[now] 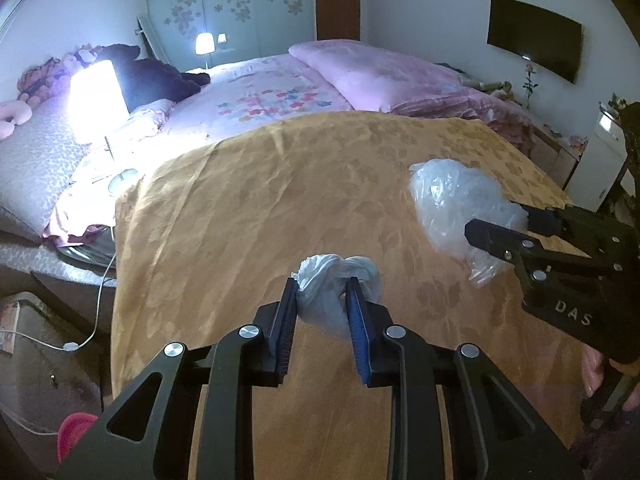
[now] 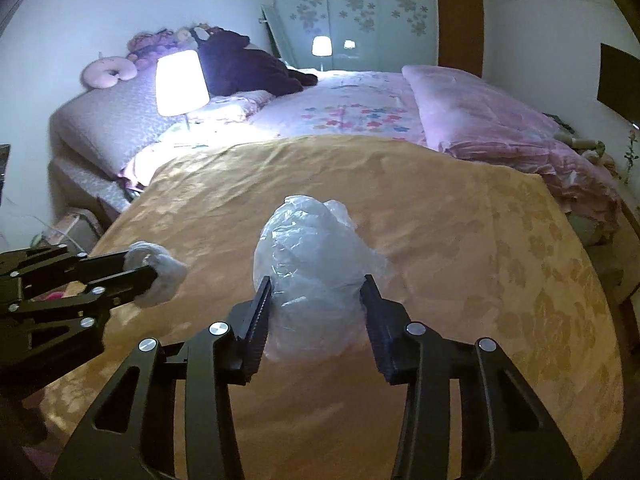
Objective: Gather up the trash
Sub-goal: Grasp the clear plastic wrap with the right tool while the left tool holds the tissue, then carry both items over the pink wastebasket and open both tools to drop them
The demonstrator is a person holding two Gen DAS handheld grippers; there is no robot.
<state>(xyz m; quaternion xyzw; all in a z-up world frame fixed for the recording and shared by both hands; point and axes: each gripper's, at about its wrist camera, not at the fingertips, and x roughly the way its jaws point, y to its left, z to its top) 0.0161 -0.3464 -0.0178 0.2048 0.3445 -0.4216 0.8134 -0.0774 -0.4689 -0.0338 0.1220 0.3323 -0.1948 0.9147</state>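
While gripped | crumpled white tissue (image 1: 334,292) | clear plastic wad (image 2: 316,264)

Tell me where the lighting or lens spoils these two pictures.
Left wrist view: the lit lamp is blown out white, and the fisheye bends the yellow bedspread. Right wrist view: the same lamp glares, the corners go dark, and the clear plastic bag shows glints.

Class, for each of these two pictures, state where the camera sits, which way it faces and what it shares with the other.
Left wrist: on the left gripper, facing down its fingers over the yellow bedspread; grips white tissue wad.
Right wrist: on the right gripper, same heading; its fingers flank clear plastic bag.
Shared: bedspread, both wads, lit lamp, each other's gripper.
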